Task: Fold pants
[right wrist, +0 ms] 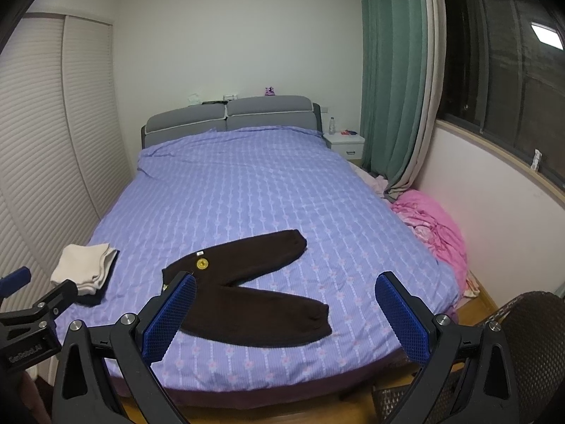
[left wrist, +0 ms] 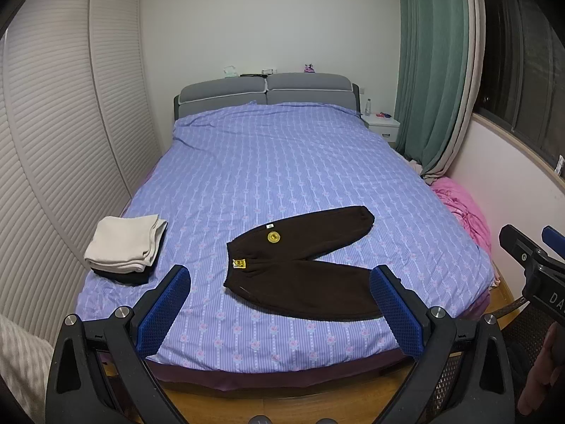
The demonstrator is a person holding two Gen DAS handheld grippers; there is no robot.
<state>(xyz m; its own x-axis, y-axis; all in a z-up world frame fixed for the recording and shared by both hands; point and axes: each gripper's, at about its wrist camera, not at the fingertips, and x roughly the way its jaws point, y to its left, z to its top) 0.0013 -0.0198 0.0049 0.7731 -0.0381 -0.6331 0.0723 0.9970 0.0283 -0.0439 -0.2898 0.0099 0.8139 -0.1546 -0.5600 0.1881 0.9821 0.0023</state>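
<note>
Brown pants (left wrist: 300, 272) lie splayed near the bed's (left wrist: 282, 353) foot edge, waistband leftward, ahead of both released grippers: left gripper (left wrist: 279, 312), right gripper (right wrist: 286, 314).

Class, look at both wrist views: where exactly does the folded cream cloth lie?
The folded cream cloth sits atop a dark folded garment near the bed's left front corner, left of the spread brown pants, beside the slatted wardrobe.
</note>
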